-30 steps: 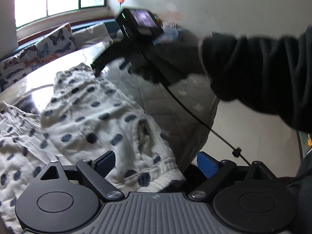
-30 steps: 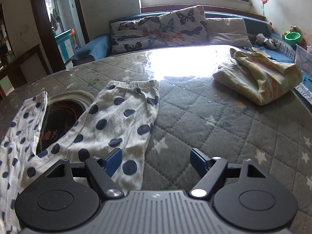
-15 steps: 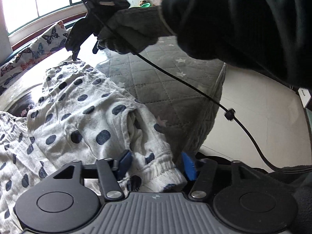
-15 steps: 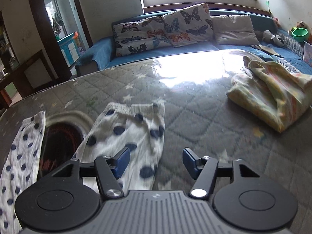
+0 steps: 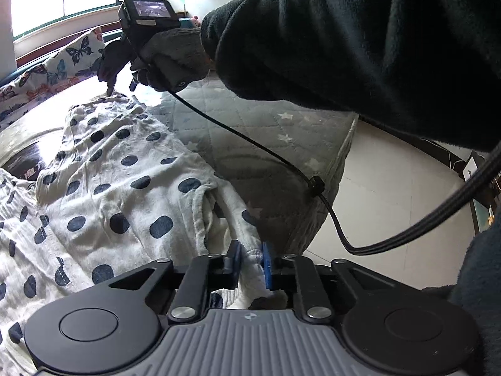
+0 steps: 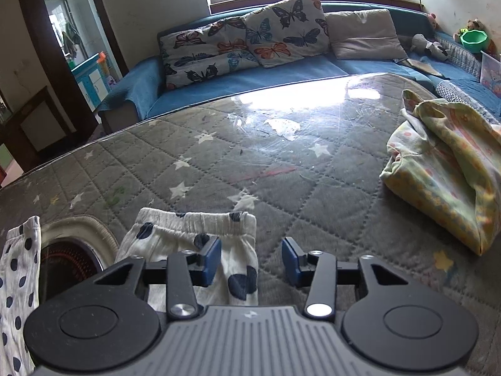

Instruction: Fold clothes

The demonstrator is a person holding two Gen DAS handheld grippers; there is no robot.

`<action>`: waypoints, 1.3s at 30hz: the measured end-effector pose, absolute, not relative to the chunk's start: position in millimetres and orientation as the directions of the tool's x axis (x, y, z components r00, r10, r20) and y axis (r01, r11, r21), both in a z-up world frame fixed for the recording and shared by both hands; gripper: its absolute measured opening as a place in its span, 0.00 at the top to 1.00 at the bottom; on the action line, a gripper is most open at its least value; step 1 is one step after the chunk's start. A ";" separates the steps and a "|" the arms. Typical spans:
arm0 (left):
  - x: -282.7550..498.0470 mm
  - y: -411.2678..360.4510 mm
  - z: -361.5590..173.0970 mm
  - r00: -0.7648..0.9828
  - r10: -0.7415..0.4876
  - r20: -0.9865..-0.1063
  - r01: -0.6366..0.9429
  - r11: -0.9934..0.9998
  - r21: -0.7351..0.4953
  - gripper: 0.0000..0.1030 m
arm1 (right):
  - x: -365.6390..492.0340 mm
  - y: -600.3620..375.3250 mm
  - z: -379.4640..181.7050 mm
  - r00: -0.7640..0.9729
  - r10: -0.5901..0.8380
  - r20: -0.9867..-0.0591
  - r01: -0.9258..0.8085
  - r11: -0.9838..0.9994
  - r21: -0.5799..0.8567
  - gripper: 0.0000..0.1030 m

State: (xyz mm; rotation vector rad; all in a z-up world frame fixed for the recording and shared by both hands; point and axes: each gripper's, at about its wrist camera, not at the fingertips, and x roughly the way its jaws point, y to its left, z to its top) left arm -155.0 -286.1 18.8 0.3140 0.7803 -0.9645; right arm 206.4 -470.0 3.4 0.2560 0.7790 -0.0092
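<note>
White trousers with dark blue dots [image 5: 119, 188] lie spread on the grey quilted table. My left gripper [image 5: 252, 261] is shut on their near edge at the table's front, white cloth pinched between the blue pads. In the right wrist view the far leg's elastic cuff [image 6: 200, 219] lies flat just ahead. My right gripper [image 6: 250, 260] is open above that cuff's right corner, one pad over the cloth and one over bare table. From the left wrist view, the right gripper [image 5: 122, 86] is held by a gloved hand, fingertips down at the cuff.
A crumpled yellow patterned garment [image 6: 444, 163] lies at the table's right. A round dark opening [image 6: 69, 260] in the table shows between the two legs. A blue sofa with butterfly cushions [image 6: 250, 40] stands behind. The table edge [image 5: 341, 169] drops to a pale floor.
My left gripper has closed from open onto the near edge of the trousers. My right gripper has moved forward and down along the leg to its cuff, jaws narrower but still open.
</note>
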 end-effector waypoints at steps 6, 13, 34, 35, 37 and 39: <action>-156.4 -288.7 16.9 0.324 -0.602 -0.730 0.823 0.560 -0.097 0.81 | 212.2 -472.6 3.0 0.709 0.094 -0.699 0.115 0.962 0.246 0.78; -154.6 -287.6 14.4 0.306 -0.617 -0.725 0.825 0.552 -0.122 0.86 | 218.9 -475.7 2.6 0.703 0.103 -0.703 0.130 0.954 0.271 0.92; -164.0 -162.0 50.7 0.486 -0.721 -0.493 0.639 0.678 -0.362 0.91 | 230.3 -409.2 88.1 0.765 0.174 -0.620 0.103 0.918 0.384 0.95; -165.1 -152.4 51.3 0.506 -0.714 -0.484 0.618 0.692 -0.374 0.91 | 232.0 -401.0 93.7 0.769 0.181 -0.613 0.094 0.916 0.389 0.95; -168.7 -132.9 51.8 0.545 -0.698 -0.465 0.572 0.715 -0.403 0.91 | 236.7 -380.0 101.9 0.777 0.197 -0.598 0.073 0.915 0.396 0.95; -172.8 -113.8 51.6 0.579 -0.681 -0.449 0.526 0.733 -0.433 0.91 | 241.1 -360.4 105.4 0.781 0.210 -0.588 0.055 0.915 0.400 0.95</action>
